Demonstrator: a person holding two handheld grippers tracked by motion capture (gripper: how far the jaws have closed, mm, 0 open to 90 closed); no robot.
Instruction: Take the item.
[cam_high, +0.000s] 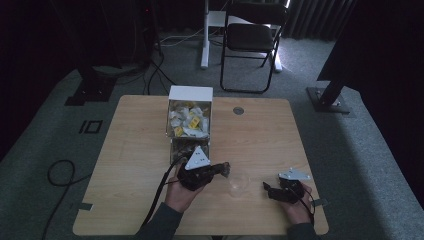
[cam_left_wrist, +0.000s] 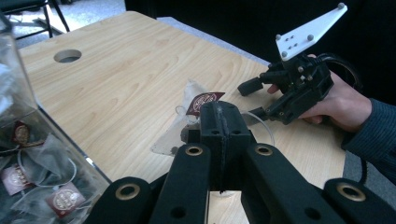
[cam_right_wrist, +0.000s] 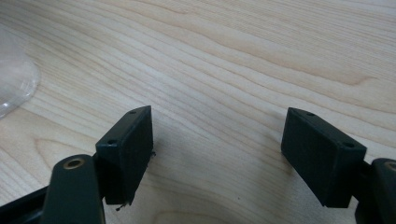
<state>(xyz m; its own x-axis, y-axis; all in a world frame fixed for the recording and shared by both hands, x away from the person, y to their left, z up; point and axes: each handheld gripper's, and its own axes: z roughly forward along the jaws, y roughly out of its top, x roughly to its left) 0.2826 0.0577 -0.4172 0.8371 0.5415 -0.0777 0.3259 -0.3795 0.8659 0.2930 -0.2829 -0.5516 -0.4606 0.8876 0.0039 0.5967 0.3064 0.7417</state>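
Note:
My left gripper (cam_left_wrist: 223, 128) is shut on a translucent tea bag (cam_left_wrist: 187, 109) with a maroon round tag (cam_left_wrist: 204, 101). It holds the bag just above the wooden table (cam_high: 135, 150), beside a clear cup (cam_high: 239, 183). In the high view the left gripper (cam_high: 226, 168) points right, toward the cup's left rim. The cup's rim (cam_left_wrist: 261, 126) shows just behind the closed jaws. My right gripper (cam_high: 268, 189) rests low on the table to the right of the cup, open and empty. The right gripper view has its jaws (cam_right_wrist: 215, 154) spread wide over bare wood, with the cup's edge (cam_right_wrist: 14, 86) at far left.
A clear box (cam_high: 189, 120) with a white back wall stands at the table's middle rear, holding several tea bags (cam_left_wrist: 28, 158). A round cable hole (cam_high: 238, 110) lies right of it. A folding chair (cam_high: 252, 40) stands beyond the table. A black cable trails off the left gripper.

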